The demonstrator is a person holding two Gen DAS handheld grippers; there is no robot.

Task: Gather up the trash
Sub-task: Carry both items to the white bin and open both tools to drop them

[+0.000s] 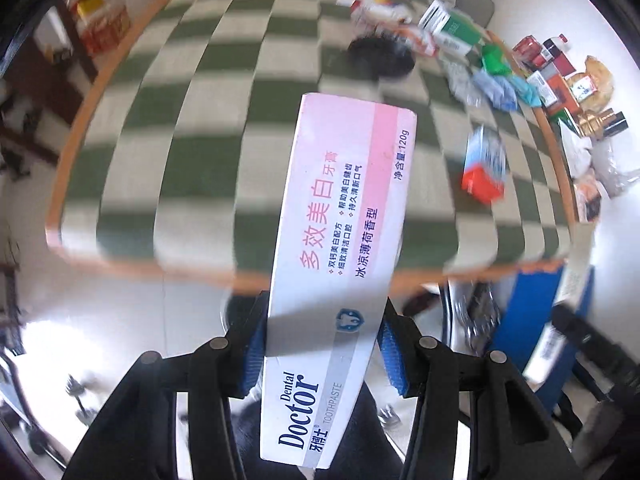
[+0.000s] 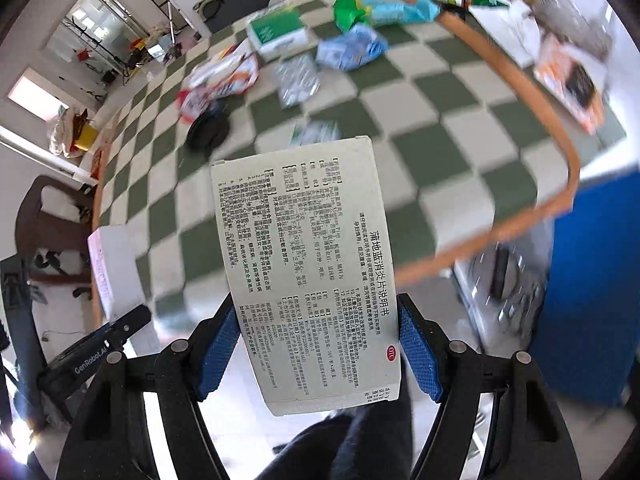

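Observation:
My left gripper (image 1: 322, 340) is shut on a pink and white toothpaste box (image 1: 340, 240) and holds it in the air above the near edge of the green and white checked table (image 1: 192, 128). My right gripper (image 2: 316, 344) is shut on a grey medicine box (image 2: 308, 264) printed with black text, also held above the table's near edge. The left gripper with the toothpaste box (image 2: 114, 268) shows at the left of the right wrist view. More trash lies on the table: a red and blue carton (image 1: 484, 168), crumpled blue bags (image 2: 352, 50), a green and white box (image 2: 278, 32).
A black round lid (image 2: 208, 130) lies mid-table. Bottles and boxes (image 1: 560, 72) crowd the floor past the table's far right edge. A blue bin (image 2: 592, 288) stands to the right below the table's orange rim (image 2: 520, 76). A chair (image 2: 52, 220) stands at the left.

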